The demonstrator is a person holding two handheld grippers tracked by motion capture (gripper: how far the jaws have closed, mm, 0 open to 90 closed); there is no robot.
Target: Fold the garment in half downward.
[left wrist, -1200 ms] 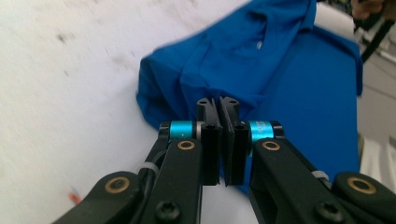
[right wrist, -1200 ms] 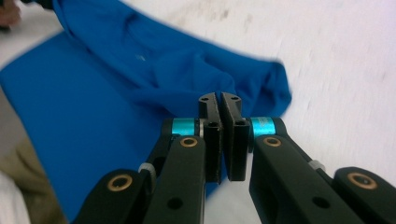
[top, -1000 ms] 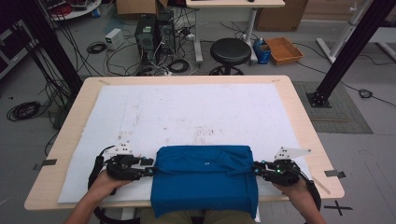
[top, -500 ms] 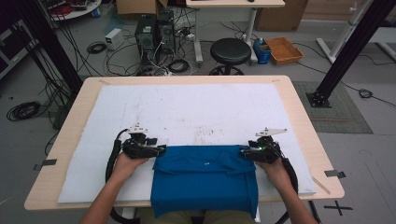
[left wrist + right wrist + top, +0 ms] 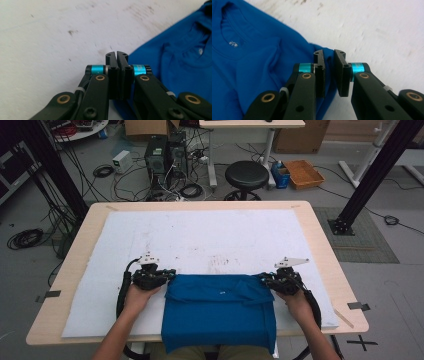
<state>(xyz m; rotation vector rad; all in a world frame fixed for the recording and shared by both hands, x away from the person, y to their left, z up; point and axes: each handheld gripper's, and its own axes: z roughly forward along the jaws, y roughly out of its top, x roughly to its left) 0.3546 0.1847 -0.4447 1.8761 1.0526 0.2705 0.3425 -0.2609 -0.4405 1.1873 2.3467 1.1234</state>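
A blue T-shirt (image 5: 220, 310) lies folded on the white mat (image 5: 210, 235), its lower part hanging over the table's near edge. My left gripper (image 5: 172, 276) is at the shirt's top left corner. In the left gripper view its jaws (image 5: 116, 53) are pressed together with the shirt (image 5: 185, 62) edge running under them. My right gripper (image 5: 261, 279) is at the top right corner. In the right gripper view its jaws (image 5: 328, 52) stand slightly apart, with the shirt (image 5: 249, 62) corner showing in the gap. The collar with its label faces up.
The wooden table (image 5: 72, 270) carries the mat, which is bare and lightly stained beyond the shirt. On the floor behind stand a black stool (image 5: 247, 174), computer towers (image 5: 165, 152), loose cables and an orange basket (image 5: 302, 172).
Both grippers have moved away from the person, drawing the shirt's top edge farther onto the mat. Over the last half second they have barely shifted.
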